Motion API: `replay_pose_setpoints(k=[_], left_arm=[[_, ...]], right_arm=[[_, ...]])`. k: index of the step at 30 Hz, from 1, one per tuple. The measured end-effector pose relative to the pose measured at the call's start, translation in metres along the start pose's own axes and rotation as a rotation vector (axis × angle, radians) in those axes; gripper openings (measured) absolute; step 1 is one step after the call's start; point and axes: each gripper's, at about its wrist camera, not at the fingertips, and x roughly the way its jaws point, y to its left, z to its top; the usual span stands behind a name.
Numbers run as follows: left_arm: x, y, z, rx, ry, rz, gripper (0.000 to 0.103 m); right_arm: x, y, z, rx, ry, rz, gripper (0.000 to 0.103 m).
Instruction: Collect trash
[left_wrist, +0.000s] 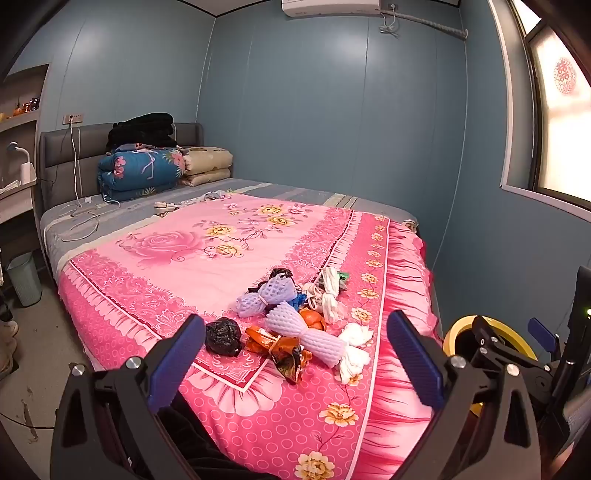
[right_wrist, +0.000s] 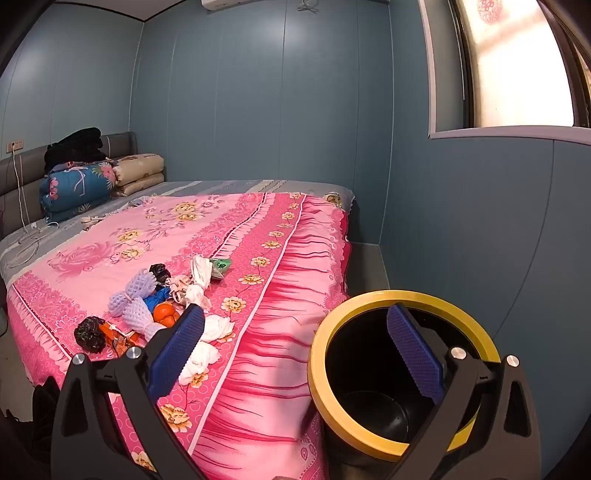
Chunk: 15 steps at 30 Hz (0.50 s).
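Both the left gripper (left_wrist: 295, 354) and the right gripper (right_wrist: 295, 347) are held with jaws spread fully wide and nothing between them, short of the trash pile (left_wrist: 295, 321) heaped on the near right part of the pink bedspread (left_wrist: 207, 258). The black bin with the yellow rim (right_wrist: 399, 373) stands empty on the floor, just right of the bed. A loose outlying piece, such as the black crumpled bag (left_wrist: 222, 336) at the pile's near left, is probably best pinched first, so the tangled foam nets (left_wrist: 306, 332) are not dragged along.

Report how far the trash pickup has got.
Done: nothing visible; the black bin with the yellow rim looks empty. In hand: nothing; the left claw and right claw are both open. Left: the whole trash pile on the pink bedspread.
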Motion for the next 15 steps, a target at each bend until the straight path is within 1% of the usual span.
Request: replay_pose_setpoints(k=[15], left_arm=[[0.0010,-0.0001,-0.0012,-0.001,-0.001,0.001,0.095]], right_arm=[[-0.0017,0.0005,0.0009,-0.002,0.001,-0.001,0.095]])
